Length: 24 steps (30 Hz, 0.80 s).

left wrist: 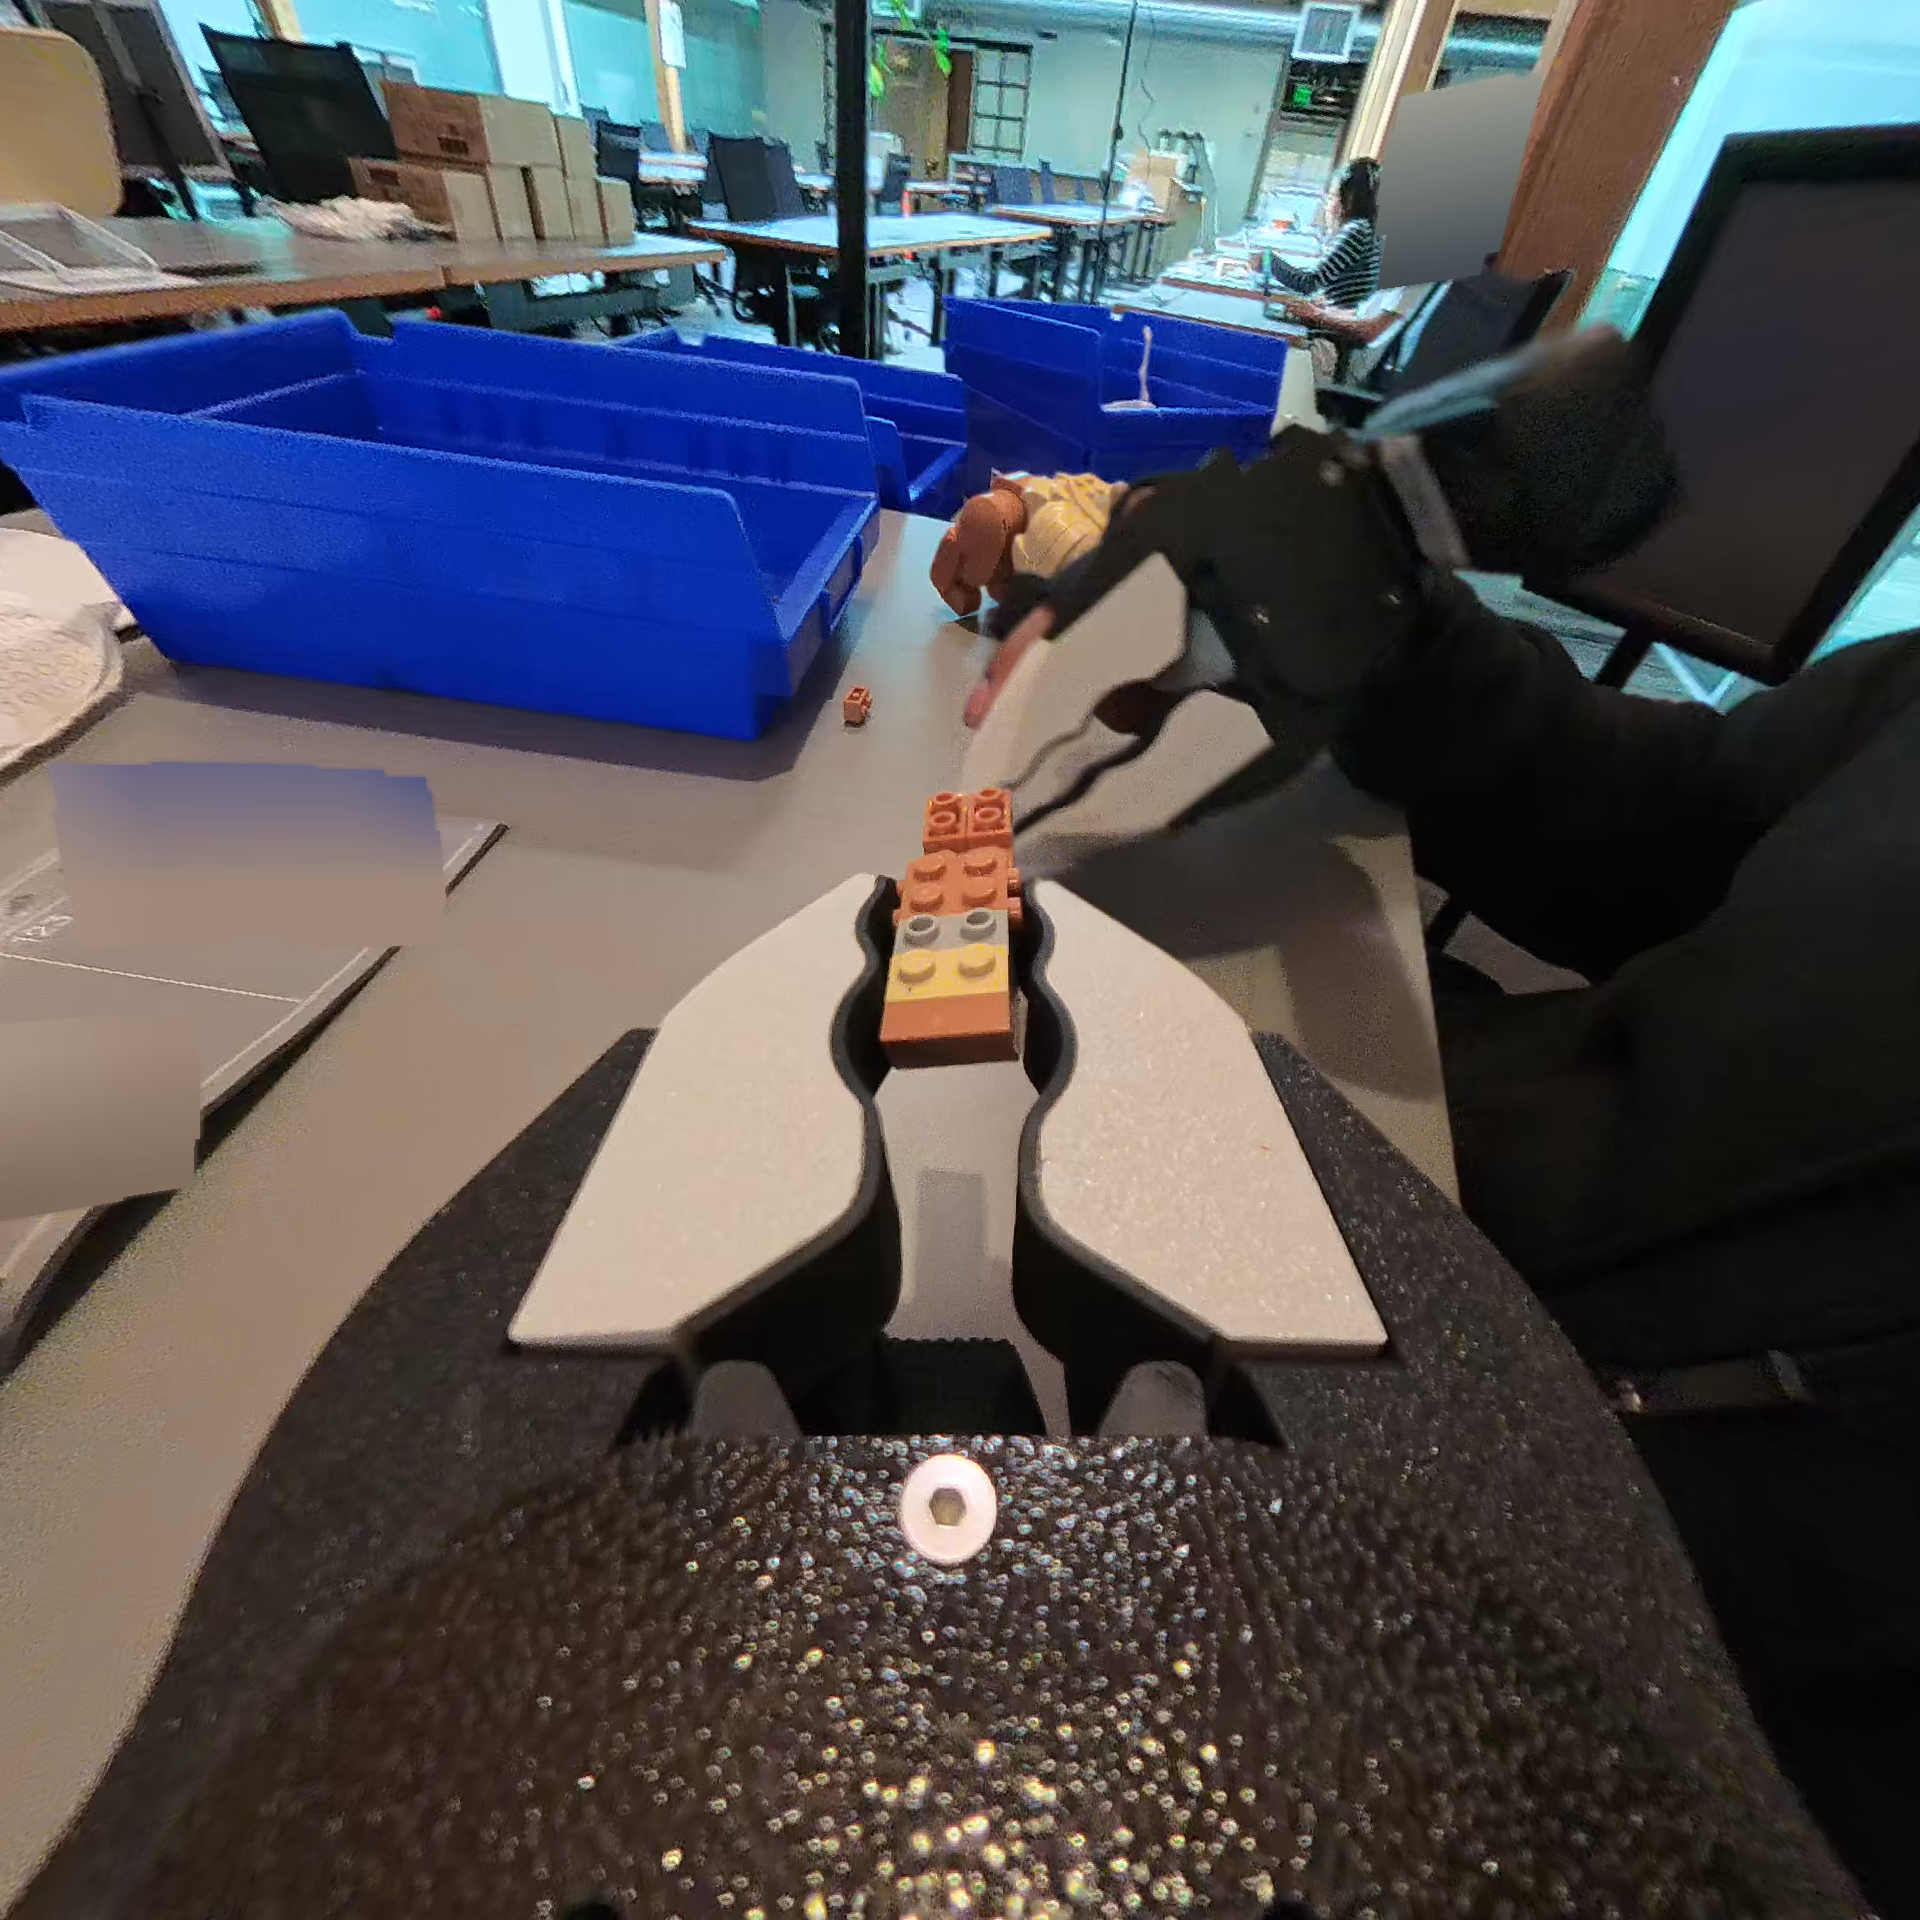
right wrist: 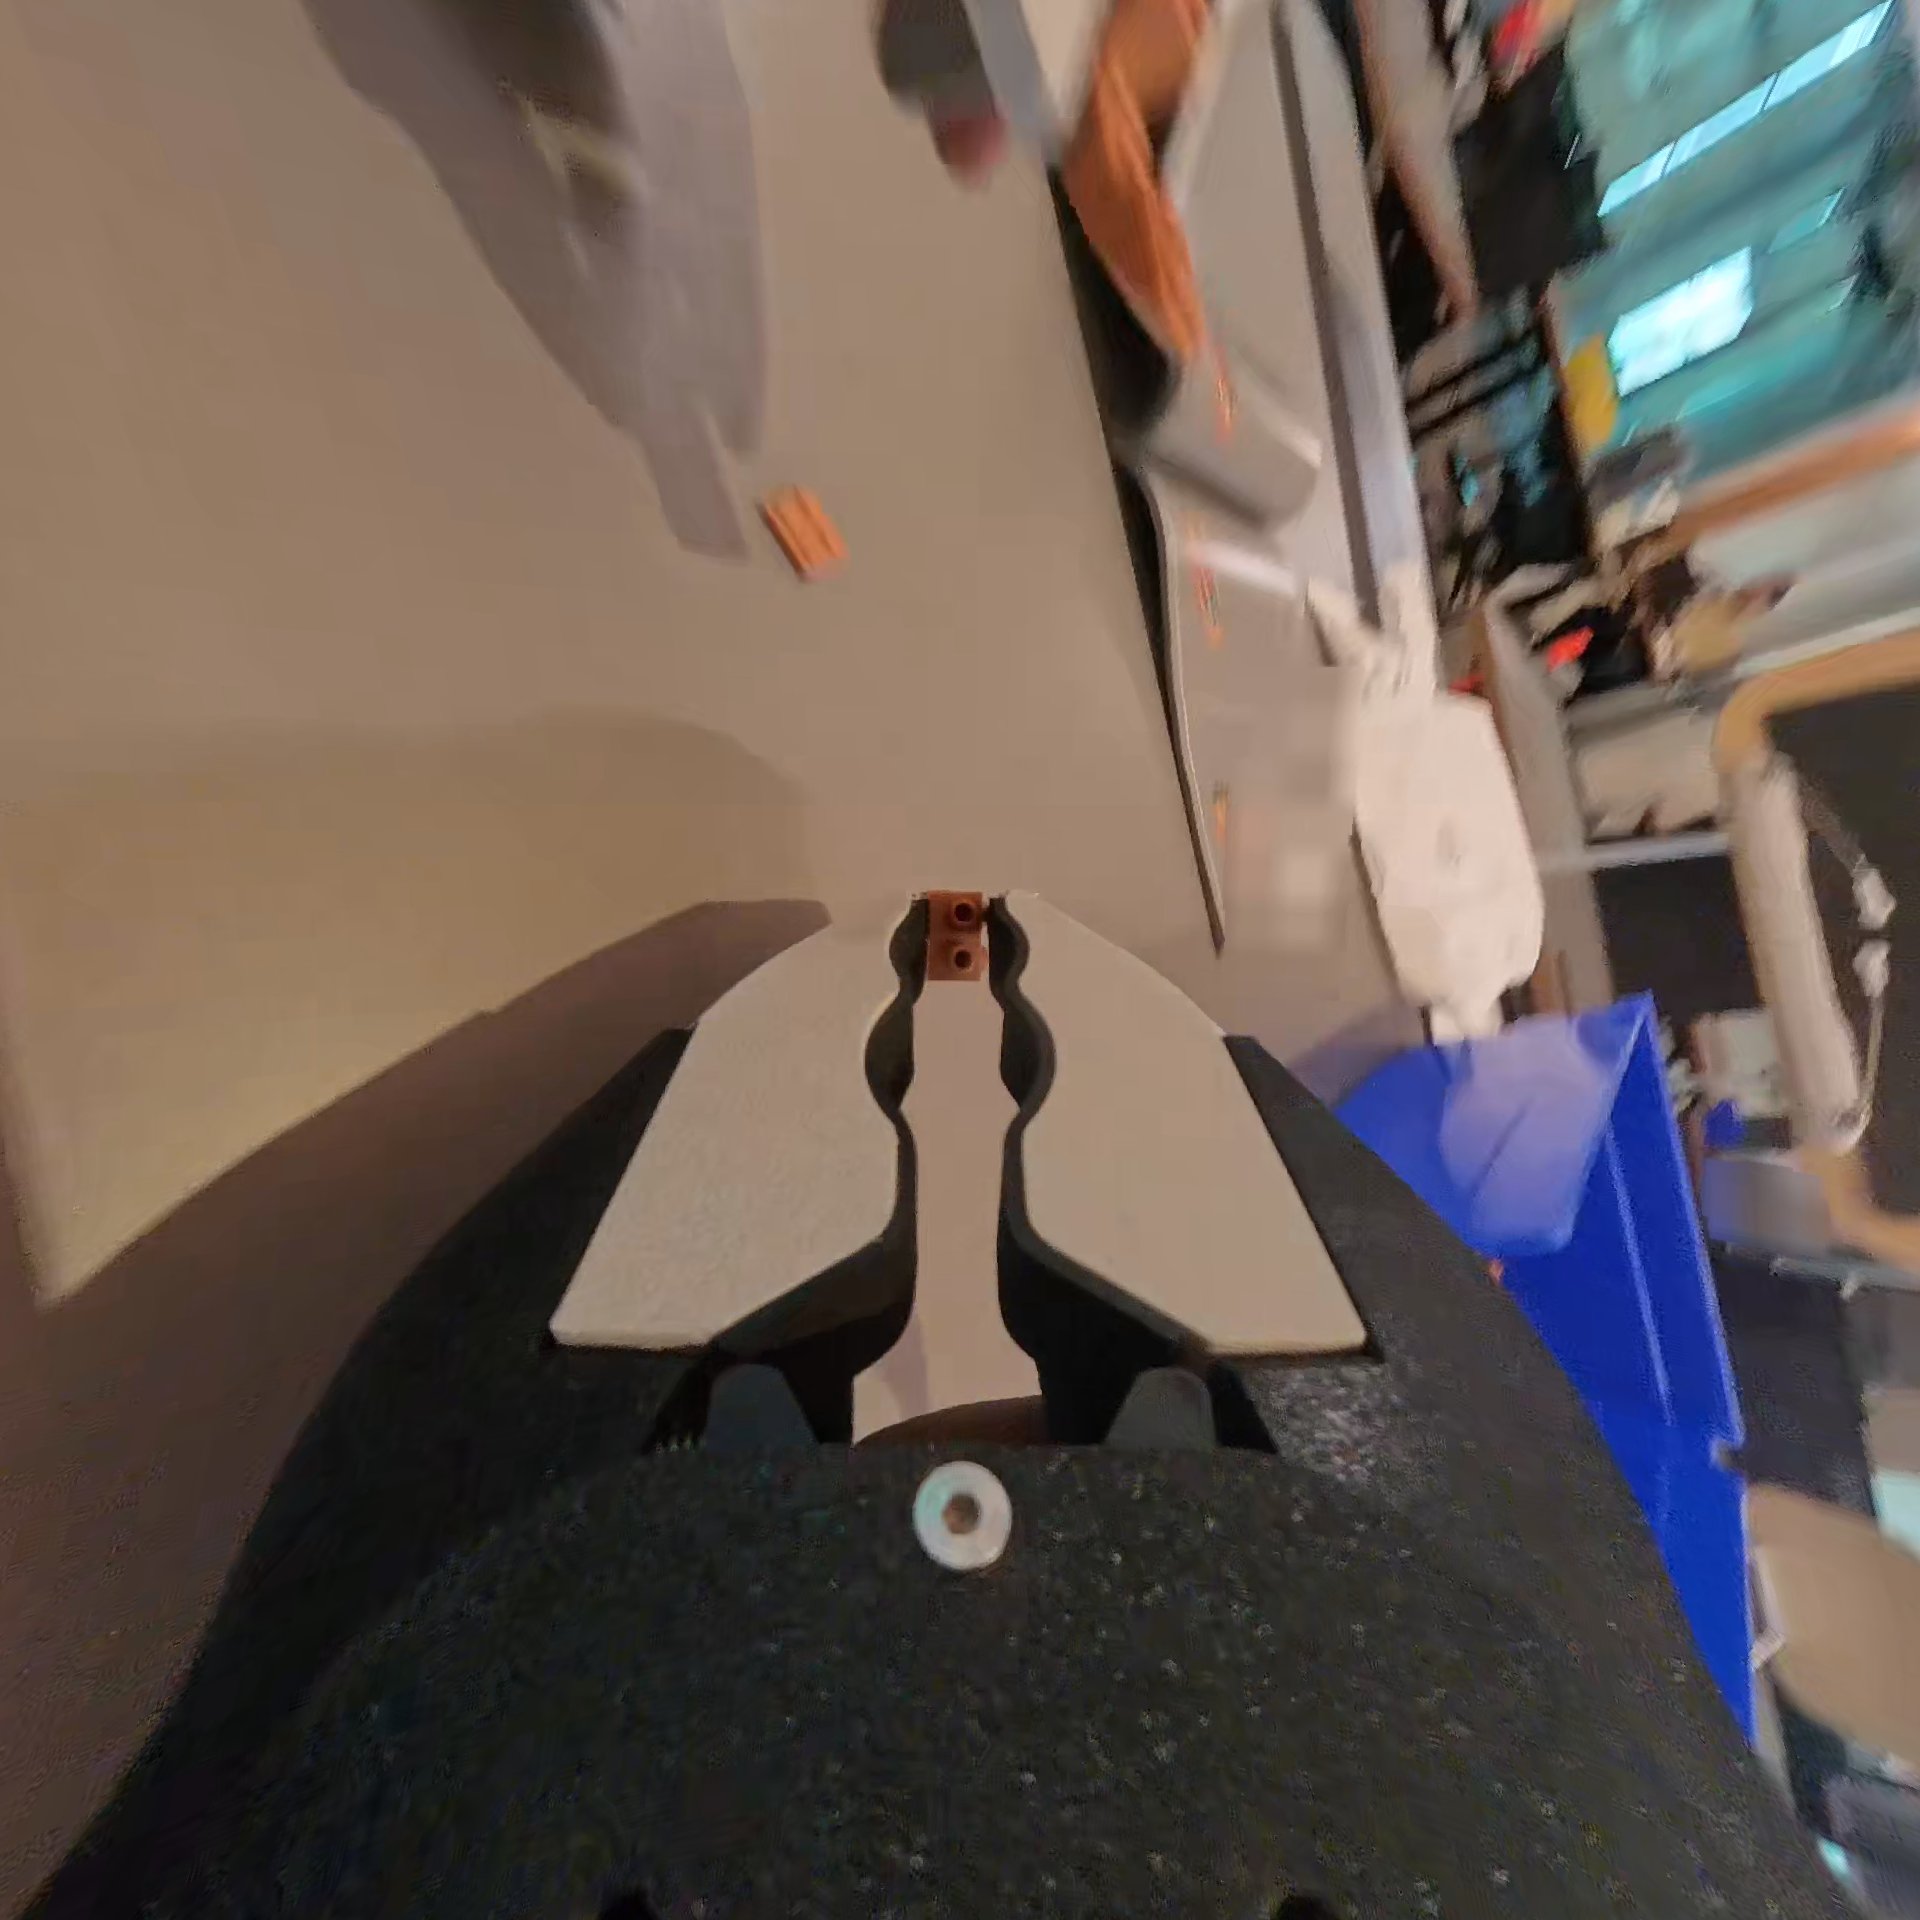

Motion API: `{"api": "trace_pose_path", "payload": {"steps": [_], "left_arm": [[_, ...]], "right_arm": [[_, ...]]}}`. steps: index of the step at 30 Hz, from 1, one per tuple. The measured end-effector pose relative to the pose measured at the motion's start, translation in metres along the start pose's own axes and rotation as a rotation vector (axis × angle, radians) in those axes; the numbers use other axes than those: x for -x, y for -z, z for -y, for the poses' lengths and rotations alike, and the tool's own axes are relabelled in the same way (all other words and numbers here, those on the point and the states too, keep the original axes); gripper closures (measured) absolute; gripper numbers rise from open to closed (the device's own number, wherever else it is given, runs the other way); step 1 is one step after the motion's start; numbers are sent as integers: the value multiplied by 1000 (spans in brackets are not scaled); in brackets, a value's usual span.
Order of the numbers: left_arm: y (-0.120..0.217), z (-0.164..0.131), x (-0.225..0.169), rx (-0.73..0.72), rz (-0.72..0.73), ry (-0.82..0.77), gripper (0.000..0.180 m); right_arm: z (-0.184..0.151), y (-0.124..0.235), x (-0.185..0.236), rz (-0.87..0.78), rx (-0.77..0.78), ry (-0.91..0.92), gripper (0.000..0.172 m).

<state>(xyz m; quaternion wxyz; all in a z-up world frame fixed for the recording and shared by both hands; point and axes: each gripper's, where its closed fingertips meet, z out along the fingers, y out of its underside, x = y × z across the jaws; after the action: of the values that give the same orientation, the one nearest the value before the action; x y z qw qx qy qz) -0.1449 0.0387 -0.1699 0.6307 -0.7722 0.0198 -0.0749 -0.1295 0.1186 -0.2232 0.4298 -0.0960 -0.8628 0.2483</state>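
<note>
In the left wrist view my left gripper (left wrist: 951,904) is shut on a brick assembly (left wrist: 951,987). It has a brown base, tan and grey studded bricks and orange-brown bricks, and it sticks out forward past the fingertips above the grey table (left wrist: 623,831). Both pads press on its sides. My right gripper (left wrist: 997,707) shows blurred just beyond it. In the right wrist view my right gripper (right wrist: 956,914) is shut on a small brown brick (right wrist: 954,940) with two holes, held at the fingertips above the table (right wrist: 416,416).
Blue bins (left wrist: 416,457) stand at the left and back, and one shows in the right wrist view (right wrist: 1610,1195). A small orange-brown brick (left wrist: 856,707) lies loose on the table. A brown and tan brick figure (left wrist: 1023,535) lies behind the right gripper. A grey mat (left wrist: 312,997) lies at the left. The tips of one gripper are about 10 centimetres away from the tips of the other.
</note>
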Motion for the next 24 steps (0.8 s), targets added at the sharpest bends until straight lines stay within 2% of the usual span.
{"api": "trace_pose_path", "payload": {"steps": [2, 6, 8, 10, 14, 19, 24], "left_arm": [[-2, -2, -3, 5, 59, -60, 160], [-4, -15, 2, 66, 165, -182, 160], [-3, -19, 2, 75, 172, -182, 160], [-2, -18, 3, 66, 181, -179, 160], [-1, -18, 5, 62, 191, -175, 160], [-3, -20, 2, 74, 177, -191, 160], [0, -17, 1, 55, 177, -182, 160]], "right_arm": [[15, -3, 18, 7, -26, 48, 161], [12, -13, 41, 34, 77, 57, 160], [17, -10, 46, 65, 56, 1, 164], [22, -5, 50, 109, 8, -69, 156], [15, 3, 34, 99, -11, -242, 153], [-2, -8, 32, 233, 64, -411, 150], [10, -19, 25, 332, -2, -524, 153]]}}
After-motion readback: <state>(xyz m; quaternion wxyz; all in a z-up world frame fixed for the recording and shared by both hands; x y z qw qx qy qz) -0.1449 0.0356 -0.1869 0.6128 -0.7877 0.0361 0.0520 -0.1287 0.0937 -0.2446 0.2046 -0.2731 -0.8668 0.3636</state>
